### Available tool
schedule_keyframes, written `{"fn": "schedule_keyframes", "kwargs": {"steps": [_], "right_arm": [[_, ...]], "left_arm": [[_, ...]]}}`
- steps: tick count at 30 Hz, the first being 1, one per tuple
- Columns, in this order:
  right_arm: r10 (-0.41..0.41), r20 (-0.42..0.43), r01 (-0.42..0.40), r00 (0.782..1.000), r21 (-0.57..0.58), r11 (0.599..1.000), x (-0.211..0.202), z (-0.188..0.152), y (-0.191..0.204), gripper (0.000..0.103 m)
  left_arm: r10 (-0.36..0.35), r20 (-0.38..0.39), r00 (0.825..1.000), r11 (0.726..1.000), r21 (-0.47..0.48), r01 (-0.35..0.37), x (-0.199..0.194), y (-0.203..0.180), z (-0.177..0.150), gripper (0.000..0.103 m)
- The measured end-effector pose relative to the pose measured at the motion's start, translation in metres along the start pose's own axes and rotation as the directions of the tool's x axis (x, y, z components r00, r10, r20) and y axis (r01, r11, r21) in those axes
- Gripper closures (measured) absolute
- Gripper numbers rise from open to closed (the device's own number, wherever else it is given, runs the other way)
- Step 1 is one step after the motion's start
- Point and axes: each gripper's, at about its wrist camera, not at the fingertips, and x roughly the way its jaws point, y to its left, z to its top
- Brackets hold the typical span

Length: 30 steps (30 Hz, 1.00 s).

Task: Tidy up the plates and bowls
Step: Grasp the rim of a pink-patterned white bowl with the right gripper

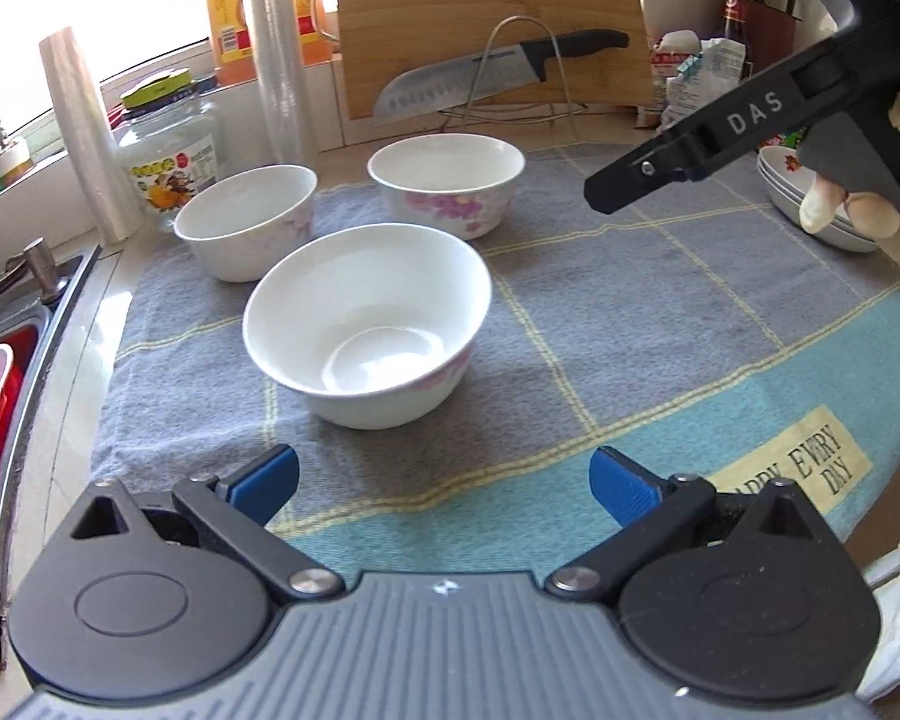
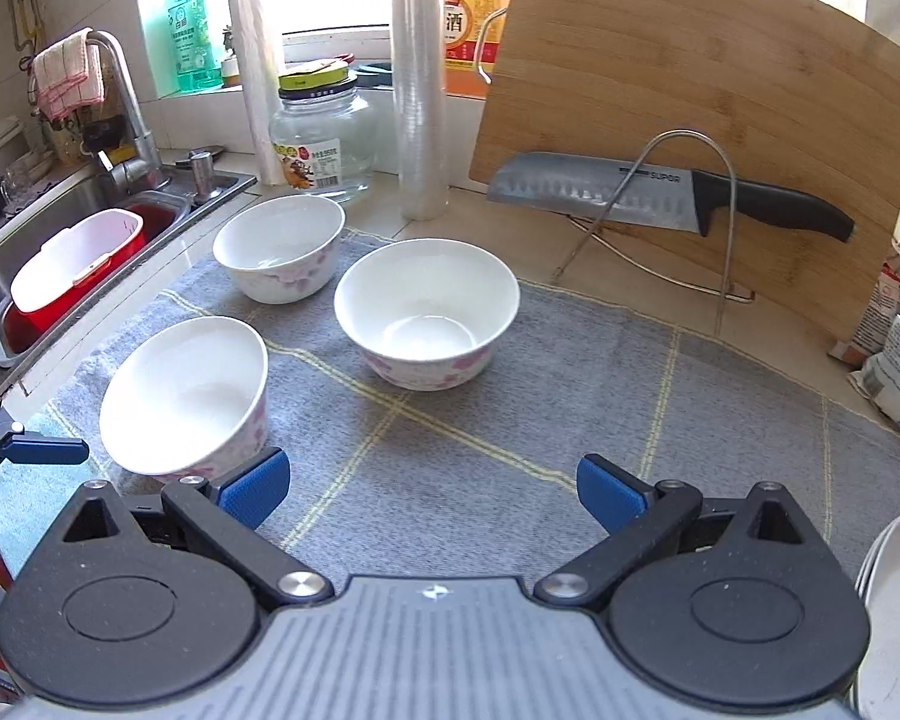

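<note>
I find my left gripper [image 1: 444, 483] with its blue pads spread wide and nothing between them. It hangs over the near edge of the grey checked cloth [image 1: 660, 312]. The nearest bowl [image 1: 366, 324] stands upright on the cloth just ahead of the fingers, slightly left of their centre line and clear of both pads. Two more bowls, the left rear bowl [image 1: 246, 219] and the right rear bowl [image 1: 447, 180], stand farther back, all three apart from one another.

My right gripper [image 2: 432, 495] is likewise spread and empty. In its view the nearest bowl [image 2: 183, 393] sits just beyond its left pad; whether they touch I cannot tell. The right rear bowl [image 2: 426, 312] lies ahead, well apart.

A stack of plates [image 1: 810, 192] rests at the cloth's right edge, partly hidden behind the right tool and the person's fingers [image 1: 822, 207].
</note>
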Motion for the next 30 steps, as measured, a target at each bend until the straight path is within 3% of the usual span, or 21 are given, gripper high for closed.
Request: {"fn": "schedule_keyframes", "kwargs": {"steps": [11,23,30], "right_arm": [[0.073,-0.018,-0.073,0.997,-0.015,0.997,0.016,0.007,0.033,0.000],[0.201,-0.035,-0.202,0.979,-0.026,0.979,0.046,0.018,0.058,0.001],[0.238,-0.056,-0.241,0.970,-0.039,0.970,0.060,0.024,0.065,0.010]], "left_arm": [[0.036,0.047,0.998,0.999,-0.019,-0.036,0.010,0.025,-0.003,0.001],[0.053,0.086,0.995,0.999,0.008,-0.053,0.027,0.036,0.004,0.001],[0.032,0.102,0.994,0.998,0.057,-0.038,0.034,0.034,0.008,0.005]]}}
